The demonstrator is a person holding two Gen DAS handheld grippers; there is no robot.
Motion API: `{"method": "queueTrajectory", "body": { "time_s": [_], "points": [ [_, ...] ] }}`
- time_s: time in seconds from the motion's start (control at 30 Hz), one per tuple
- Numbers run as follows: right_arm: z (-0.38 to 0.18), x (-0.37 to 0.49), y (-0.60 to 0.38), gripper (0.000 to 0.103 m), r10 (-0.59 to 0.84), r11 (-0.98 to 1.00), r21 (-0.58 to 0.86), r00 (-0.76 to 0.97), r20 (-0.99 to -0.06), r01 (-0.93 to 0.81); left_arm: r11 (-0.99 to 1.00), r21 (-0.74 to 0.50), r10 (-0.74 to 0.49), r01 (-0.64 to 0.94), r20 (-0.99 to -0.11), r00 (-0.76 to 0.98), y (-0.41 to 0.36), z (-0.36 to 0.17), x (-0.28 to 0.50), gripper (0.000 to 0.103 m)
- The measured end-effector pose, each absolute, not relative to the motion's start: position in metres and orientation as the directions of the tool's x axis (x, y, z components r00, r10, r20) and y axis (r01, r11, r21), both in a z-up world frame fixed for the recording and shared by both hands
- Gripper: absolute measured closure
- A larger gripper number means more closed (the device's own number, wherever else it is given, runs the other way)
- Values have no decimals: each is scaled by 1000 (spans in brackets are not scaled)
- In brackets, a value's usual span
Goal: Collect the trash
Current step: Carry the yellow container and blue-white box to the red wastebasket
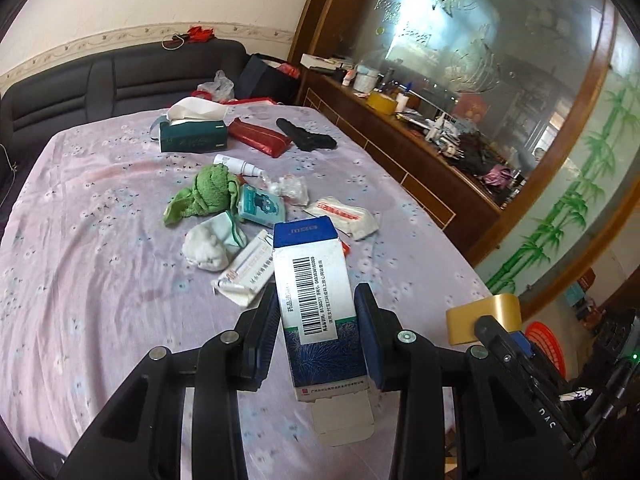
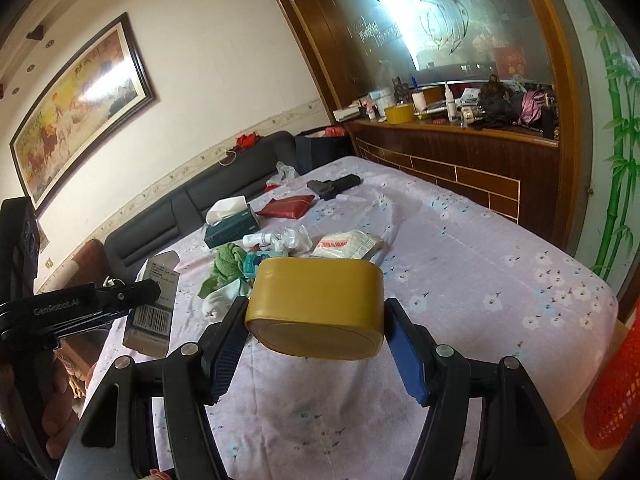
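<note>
Fingers of left gripper (image 1: 318,336) clamp a light, crushable blue-white cardboard medicine box (image 1: 314,300) mid-frame; right gripper (image 2: 316,334) holds a rigid yellow plastic oval container (image 2: 316,308).

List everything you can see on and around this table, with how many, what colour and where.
medicine box: 1, blue and white, held in left gripper
yellow container: 1, yellow, held in right gripper
tissue box: 1, dark green, far side of table
red pouch: 1, red, right of tissue box
black object: 1, black, far right
green cloth: 1, green, table centre
white sachet: 1, white with red print, right of centre
tablecloth: 1, lilac floral, covering table
red basket: 1, red mesh, off table's right edge
left gripper: 1, black
right gripper: 1, black
</note>
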State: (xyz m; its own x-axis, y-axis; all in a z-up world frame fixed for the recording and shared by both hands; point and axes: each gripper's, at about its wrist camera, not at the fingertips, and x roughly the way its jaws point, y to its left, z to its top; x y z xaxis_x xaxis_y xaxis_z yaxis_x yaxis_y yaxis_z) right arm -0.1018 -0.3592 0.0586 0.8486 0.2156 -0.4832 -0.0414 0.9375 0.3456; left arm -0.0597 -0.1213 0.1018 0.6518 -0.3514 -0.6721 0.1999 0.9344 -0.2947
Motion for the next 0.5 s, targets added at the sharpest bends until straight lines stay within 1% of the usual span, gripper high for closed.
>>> {"method": "queueTrajectory", "body": {
  "time_s": [0.2,0.5],
  "points": [
    [72,-138,-358,32,224,938,340,863,-452,-66,928,-299,-369,223,-652,663,-126,115,-101,67],
    [91,-195,-368,32,222,936,341,895,-387,-84,921,-266,-390,285,-606,693,-145,134,-158,67]
  ]
}}
